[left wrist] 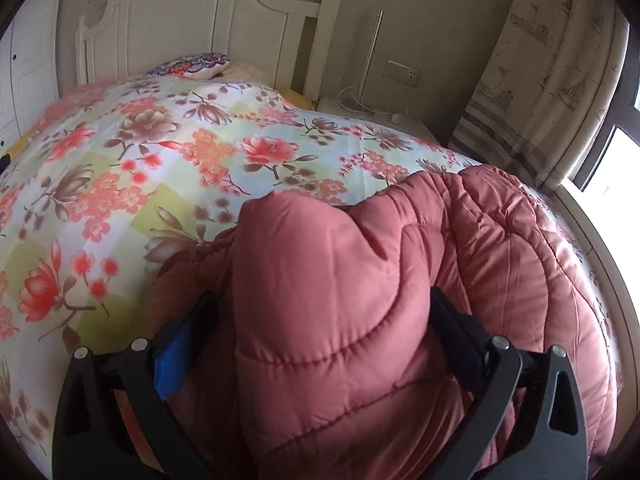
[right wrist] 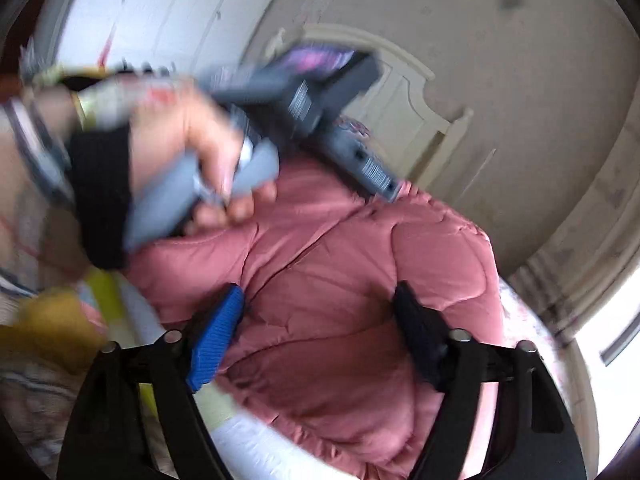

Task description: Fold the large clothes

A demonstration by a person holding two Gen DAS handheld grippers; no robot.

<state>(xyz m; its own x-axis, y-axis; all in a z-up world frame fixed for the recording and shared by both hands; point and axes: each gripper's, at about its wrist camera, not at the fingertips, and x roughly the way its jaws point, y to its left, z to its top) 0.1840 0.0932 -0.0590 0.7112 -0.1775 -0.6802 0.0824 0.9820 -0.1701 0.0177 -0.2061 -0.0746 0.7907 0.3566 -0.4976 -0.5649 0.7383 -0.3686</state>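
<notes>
Grippers number two, both over one puffy pink quilted jacket [left wrist: 340, 320] on the floral bedspread [left wrist: 120, 168]. Left gripper [left wrist: 320, 320] clamps a thick fold; right gripper [right wrist: 320, 320] straddles another, grip unclear.

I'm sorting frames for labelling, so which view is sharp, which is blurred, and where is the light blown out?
Left wrist view: sharp, the pink quilted coat and floral bedspread crisp, the window at the right blown out, edges bent by the fisheye. Right wrist view: motion-blurred, worst on the hand; window glare at lower right.
</notes>
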